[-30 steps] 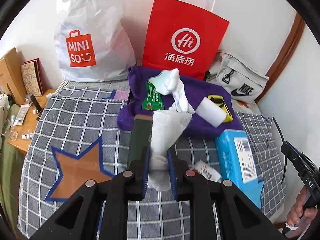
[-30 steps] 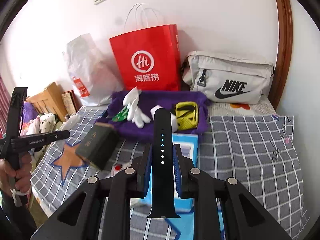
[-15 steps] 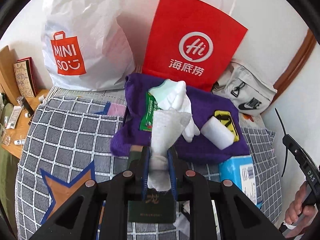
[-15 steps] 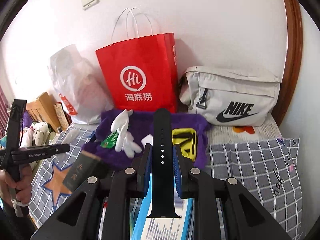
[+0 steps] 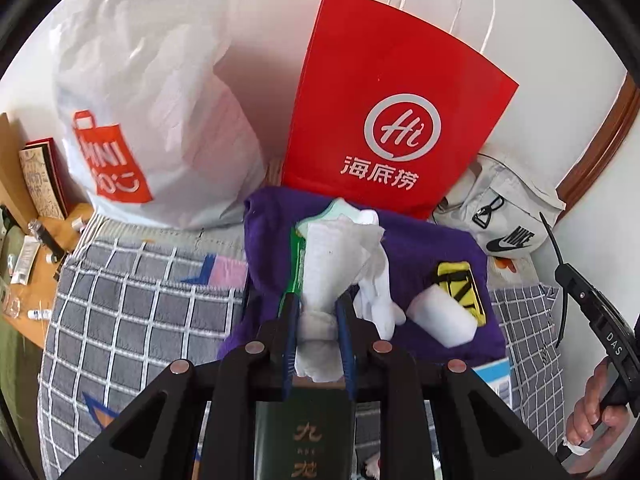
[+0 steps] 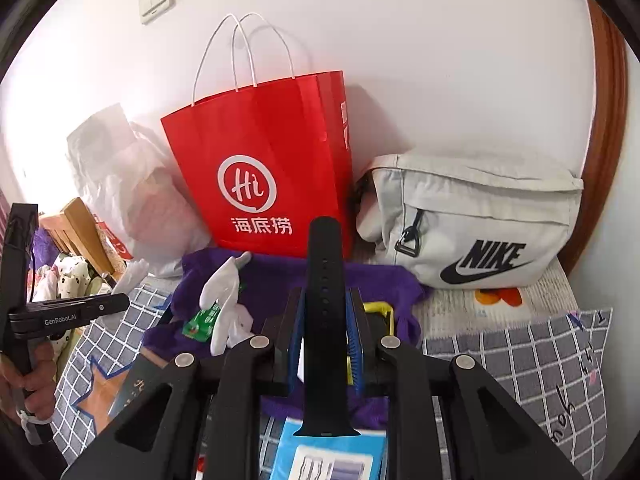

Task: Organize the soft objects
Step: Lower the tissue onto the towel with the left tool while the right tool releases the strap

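My left gripper (image 5: 318, 316) is shut on a white crumpled cloth (image 5: 332, 264), which stands up from the jaws over the near edge of a purple towel (image 5: 424, 248). On that towel lie white gloves (image 5: 376, 300), a green packet (image 5: 297, 268), a white roll (image 5: 444, 316) and a yellow-black item (image 5: 460, 284). My right gripper (image 6: 325, 320) is shut on a black watch strap (image 6: 325, 264) that stands upright over the same purple towel (image 6: 276, 276), with the white gloves (image 6: 224, 308) to its left.
A red paper bag (image 5: 392, 120), a white plastic bag (image 5: 148, 120) and a grey Nike pouch (image 6: 472, 216) stand against the wall. A dark green box (image 5: 304, 432) and a blue box (image 6: 332, 456) lie on the checked blanket (image 5: 132, 312). A wooden side table (image 5: 36, 264) is at left.
Both grippers have moved forward toward the purple towel and the bags, each keeping its hold. The green box now lies beneath the left gripper and the blue box beneath the right one.
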The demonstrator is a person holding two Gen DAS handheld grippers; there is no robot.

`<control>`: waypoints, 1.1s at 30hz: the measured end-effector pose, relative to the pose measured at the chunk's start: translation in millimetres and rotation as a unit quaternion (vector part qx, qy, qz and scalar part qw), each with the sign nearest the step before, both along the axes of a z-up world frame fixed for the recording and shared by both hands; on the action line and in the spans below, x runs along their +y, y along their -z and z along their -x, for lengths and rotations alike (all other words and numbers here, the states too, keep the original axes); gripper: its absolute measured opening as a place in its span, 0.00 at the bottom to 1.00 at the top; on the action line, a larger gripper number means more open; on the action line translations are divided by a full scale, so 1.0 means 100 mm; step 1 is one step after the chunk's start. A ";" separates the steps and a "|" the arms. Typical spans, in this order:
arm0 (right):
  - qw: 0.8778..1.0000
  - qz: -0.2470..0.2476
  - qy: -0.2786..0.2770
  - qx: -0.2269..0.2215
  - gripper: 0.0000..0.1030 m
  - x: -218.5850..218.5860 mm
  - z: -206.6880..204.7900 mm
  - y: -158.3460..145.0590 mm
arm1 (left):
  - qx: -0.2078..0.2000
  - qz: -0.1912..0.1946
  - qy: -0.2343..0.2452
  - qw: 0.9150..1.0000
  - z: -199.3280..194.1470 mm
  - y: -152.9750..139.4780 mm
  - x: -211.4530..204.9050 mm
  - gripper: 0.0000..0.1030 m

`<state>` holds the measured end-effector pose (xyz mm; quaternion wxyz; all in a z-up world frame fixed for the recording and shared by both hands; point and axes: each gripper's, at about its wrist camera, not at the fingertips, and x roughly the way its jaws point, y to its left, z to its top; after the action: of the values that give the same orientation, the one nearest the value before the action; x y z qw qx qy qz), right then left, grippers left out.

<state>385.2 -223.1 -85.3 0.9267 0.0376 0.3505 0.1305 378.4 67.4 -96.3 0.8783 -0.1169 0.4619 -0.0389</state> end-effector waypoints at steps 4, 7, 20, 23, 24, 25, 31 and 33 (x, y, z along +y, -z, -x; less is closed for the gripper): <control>1.000 -0.005 0.001 0.011 0.20 0.00 -0.17 0.10 | 0.003 0.015 -0.001 1.000 -0.18 0.06 0.01 0.18; 1.000 -0.010 -0.001 0.024 0.20 -0.01 -0.30 0.24 | 0.008 0.016 0.002 1.000 -0.30 0.15 -0.03 0.18; 0.993 0.017 -0.004 0.117 0.20 -0.10 -0.64 0.85 | 0.047 0.021 -0.009 0.999 -0.54 0.57 0.11 0.18; 0.990 0.037 -0.008 0.132 0.20 -0.06 -0.67 0.96 | 0.058 0.033 -0.009 0.998 -0.57 0.65 0.12 0.18; 0.990 0.040 -0.010 0.137 0.20 -0.05 -0.68 0.99 | 0.061 0.035 -0.006 0.997 -0.58 0.68 0.11 0.18; 0.989 0.043 -0.013 0.140 0.20 -0.03 -0.68 1.01 | 0.065 0.032 -0.001 0.997 -0.59 0.71 0.09 0.18; 0.987 0.051 -0.022 0.150 0.20 0.02 -0.69 1.09 | 0.078 0.031 0.008 0.996 -0.64 0.81 0.02 0.19; 0.986 0.050 -0.027 0.156 0.20 0.03 -0.71 1.13 | 0.078 0.029 0.005 0.997 -0.65 0.83 0.00 0.19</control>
<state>456.0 -219.8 -198.5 0.8577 0.0014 0.4974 0.1301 443.2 66.9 -179.2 0.8357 -0.1428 0.5282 -0.0475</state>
